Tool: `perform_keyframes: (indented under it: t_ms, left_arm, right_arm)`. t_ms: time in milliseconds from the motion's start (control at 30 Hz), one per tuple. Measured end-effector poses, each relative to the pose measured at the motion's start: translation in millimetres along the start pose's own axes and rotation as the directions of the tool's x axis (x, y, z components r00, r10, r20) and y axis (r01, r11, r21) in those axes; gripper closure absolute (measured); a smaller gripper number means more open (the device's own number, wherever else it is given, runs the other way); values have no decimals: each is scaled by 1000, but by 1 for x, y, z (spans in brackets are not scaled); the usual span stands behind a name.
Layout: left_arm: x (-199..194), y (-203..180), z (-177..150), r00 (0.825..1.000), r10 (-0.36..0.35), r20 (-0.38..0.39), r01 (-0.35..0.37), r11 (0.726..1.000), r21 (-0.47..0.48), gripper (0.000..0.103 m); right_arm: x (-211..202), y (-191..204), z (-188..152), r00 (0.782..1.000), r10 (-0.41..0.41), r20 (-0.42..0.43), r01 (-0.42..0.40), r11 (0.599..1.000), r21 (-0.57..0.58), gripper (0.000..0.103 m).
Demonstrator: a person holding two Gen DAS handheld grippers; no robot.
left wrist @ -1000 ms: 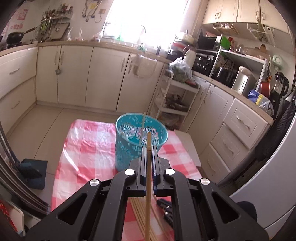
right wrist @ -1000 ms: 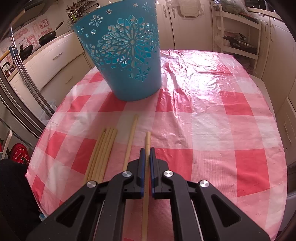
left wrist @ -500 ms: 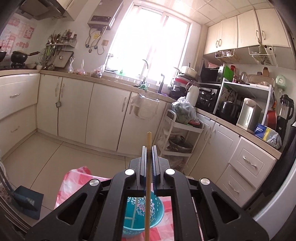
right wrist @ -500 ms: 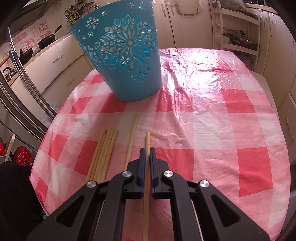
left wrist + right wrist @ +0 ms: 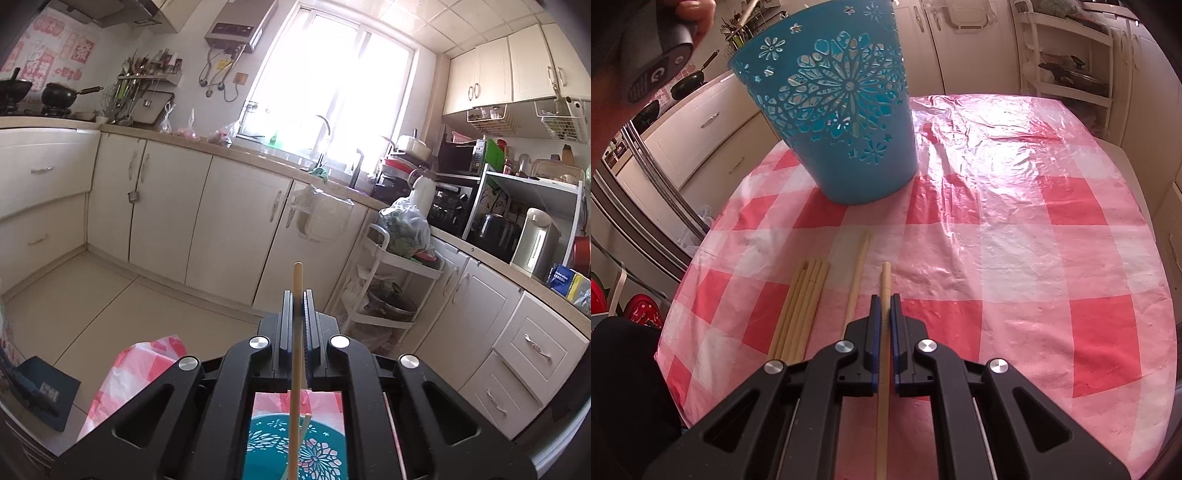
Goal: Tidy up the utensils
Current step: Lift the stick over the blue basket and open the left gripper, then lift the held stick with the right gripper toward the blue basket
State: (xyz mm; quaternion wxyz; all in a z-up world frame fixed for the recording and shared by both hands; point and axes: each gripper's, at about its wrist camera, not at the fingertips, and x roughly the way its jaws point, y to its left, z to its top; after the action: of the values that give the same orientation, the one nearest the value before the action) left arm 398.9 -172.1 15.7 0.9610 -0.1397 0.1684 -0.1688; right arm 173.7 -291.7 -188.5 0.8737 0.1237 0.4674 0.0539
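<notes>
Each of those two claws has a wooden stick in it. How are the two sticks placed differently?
The left gripper holds its chopstick up over the blue basket; the right gripper holds its chopstick low along the checked tablecloth, well short of that basket. Both look like plain pale wood, clamped between shut fingers.

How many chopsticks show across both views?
8: a bundle of about four on the tablecloth, a loose one beside it, one in the right gripper, one in the left gripper, one inside the basket; more may be hidden.
</notes>
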Motion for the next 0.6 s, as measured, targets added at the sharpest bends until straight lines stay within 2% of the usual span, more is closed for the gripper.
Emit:
perform_keyframes:
  t_ms: [300, 500, 533, 600]
  left_arm:
    - [11, 13, -27, 999, 26, -28, -26, 999, 19, 98]
    - [8, 18, -36, 995, 28, -92, -24, 999, 45, 97]
    - [4, 19, -38, 994, 30, -105, -24, 998, 54, 94]
    - [-5, 21, -41, 992, 39, -120, -31, 998, 61, 76]
  right_arm:
    - [2, 3, 1, 1000, -6, 3, 6, 1000, -7, 97]
    - [3, 5, 1, 1000, -14, 5, 14, 1000, -17, 97]
    - [3, 5, 1, 1000, -16, 5, 16, 1000, -19, 97]
    - [3, 6, 1, 1000, -19, 5, 19, 1000, -25, 97]
